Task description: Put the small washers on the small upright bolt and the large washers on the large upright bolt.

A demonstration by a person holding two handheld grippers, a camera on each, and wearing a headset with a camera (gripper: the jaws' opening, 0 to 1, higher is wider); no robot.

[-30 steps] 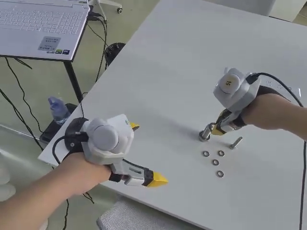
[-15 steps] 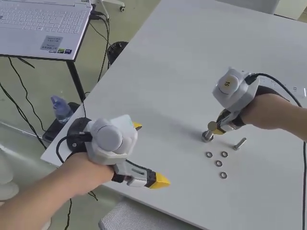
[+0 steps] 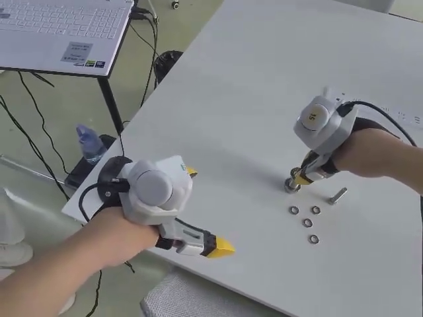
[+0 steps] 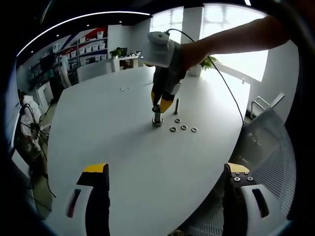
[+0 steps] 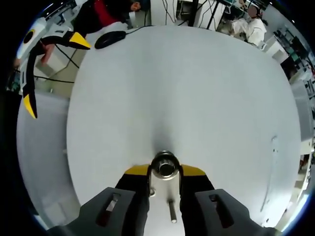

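Broadly, table: white and plain, carrying all the hardware on its near right part.
Left gripper: held over the table's near left edge, well apart from the hardware; its yellow-tipped jaws stand wide apart with nothing between them.
Right gripper: pointing down, its yellow tips closed in on either side of the large bolt's top.
Large bolt: silver metal, standing upright on the table; in the right gripper view its top is a round ring with a dark centre.
Small bolt: silver and slim, lying on its side just right of the large bolt.
Washers: four small silver rings, flat on the table, loosely clustered near both bolts, on the near side.
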